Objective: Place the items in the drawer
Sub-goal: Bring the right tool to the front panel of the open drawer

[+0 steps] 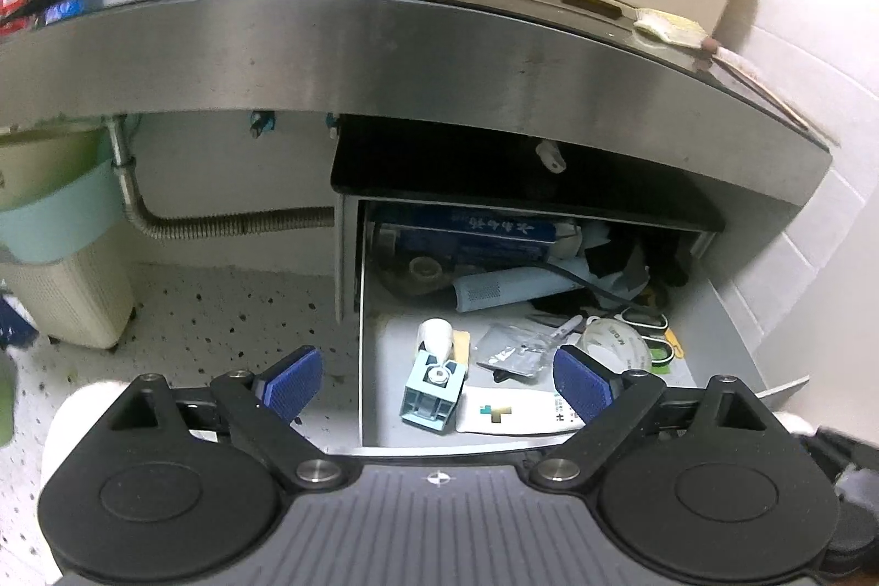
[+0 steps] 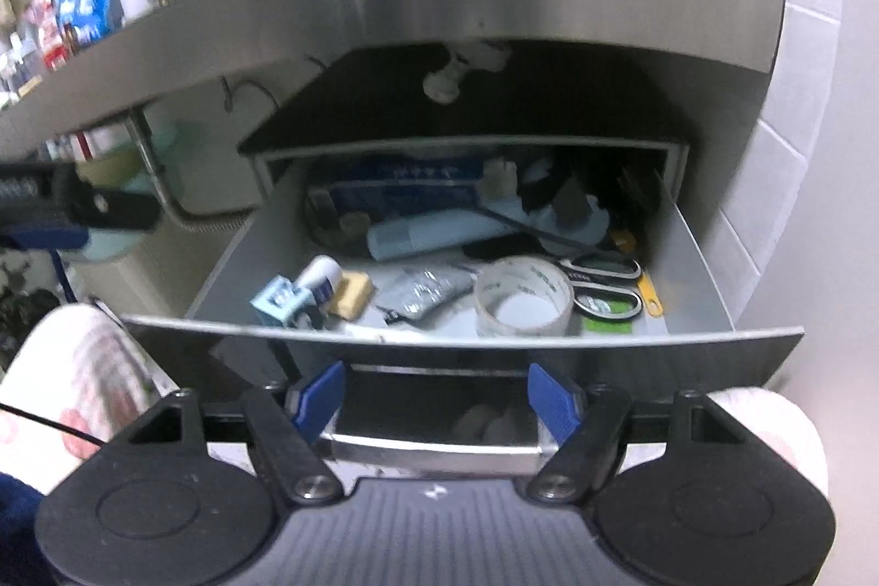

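The grey drawer [image 2: 231, 273] under the steel counter stands pulled out and holds many items. Its left wall shows in the left wrist view [image 1: 367, 366]. Inside lie a light blue box [image 1: 434, 391] with a white tube on it, a roll of clear tape [image 2: 522, 303], scissors [image 2: 604, 281], a foil pouch [image 1: 513, 352] and a white card [image 1: 511, 413]. My left gripper [image 1: 437, 380] is open and empty above the drawer's front left. My right gripper [image 2: 437, 402] is open, its fingers either side of the drawer's metal handle [image 2: 434, 451], not gripping it.
The steel counter edge [image 1: 384, 53] overhangs the drawer, crowded with boxes and bottles. A flexible metal hose [image 1: 220, 223] and a pale bin [image 1: 60, 256] stand to the left over a speckled floor. A white tiled wall [image 2: 796, 146] is on the right.
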`<state>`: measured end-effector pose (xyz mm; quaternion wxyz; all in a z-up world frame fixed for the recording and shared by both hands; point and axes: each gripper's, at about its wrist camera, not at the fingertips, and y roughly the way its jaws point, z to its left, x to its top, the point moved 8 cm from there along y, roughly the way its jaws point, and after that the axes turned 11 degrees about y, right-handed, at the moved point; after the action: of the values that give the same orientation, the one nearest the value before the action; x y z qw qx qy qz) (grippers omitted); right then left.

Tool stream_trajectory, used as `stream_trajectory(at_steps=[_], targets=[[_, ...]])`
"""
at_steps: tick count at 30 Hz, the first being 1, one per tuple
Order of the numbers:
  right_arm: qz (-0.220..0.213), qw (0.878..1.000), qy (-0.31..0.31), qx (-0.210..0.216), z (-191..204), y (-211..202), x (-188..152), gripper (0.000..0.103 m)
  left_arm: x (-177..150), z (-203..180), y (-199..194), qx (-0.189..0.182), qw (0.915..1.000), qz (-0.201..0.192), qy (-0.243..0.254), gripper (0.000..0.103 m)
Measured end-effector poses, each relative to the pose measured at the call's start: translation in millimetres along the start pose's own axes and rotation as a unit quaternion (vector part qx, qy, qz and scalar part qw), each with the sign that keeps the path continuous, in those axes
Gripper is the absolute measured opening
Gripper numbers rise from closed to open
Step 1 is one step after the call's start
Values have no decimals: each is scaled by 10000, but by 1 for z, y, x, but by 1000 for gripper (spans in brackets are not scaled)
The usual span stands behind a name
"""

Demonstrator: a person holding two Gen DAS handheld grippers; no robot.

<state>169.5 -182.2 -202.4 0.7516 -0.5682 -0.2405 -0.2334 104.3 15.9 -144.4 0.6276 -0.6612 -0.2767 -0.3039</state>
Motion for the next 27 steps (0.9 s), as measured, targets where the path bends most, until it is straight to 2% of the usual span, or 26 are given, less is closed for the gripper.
stream_trajectory(at_steps=[7,16,27], targets=[[200,9995,-119,-227,-3,16,-9,74,-4,11,0,45,9997,36,-239,92],[284,9973,-370,-569,-2,31,-19,73,-13,33,12,126,9957,316,-863,92],[413,9975,35,-567,5,60,-17,73,-12,24,11,0,9971,255,-716,92]])
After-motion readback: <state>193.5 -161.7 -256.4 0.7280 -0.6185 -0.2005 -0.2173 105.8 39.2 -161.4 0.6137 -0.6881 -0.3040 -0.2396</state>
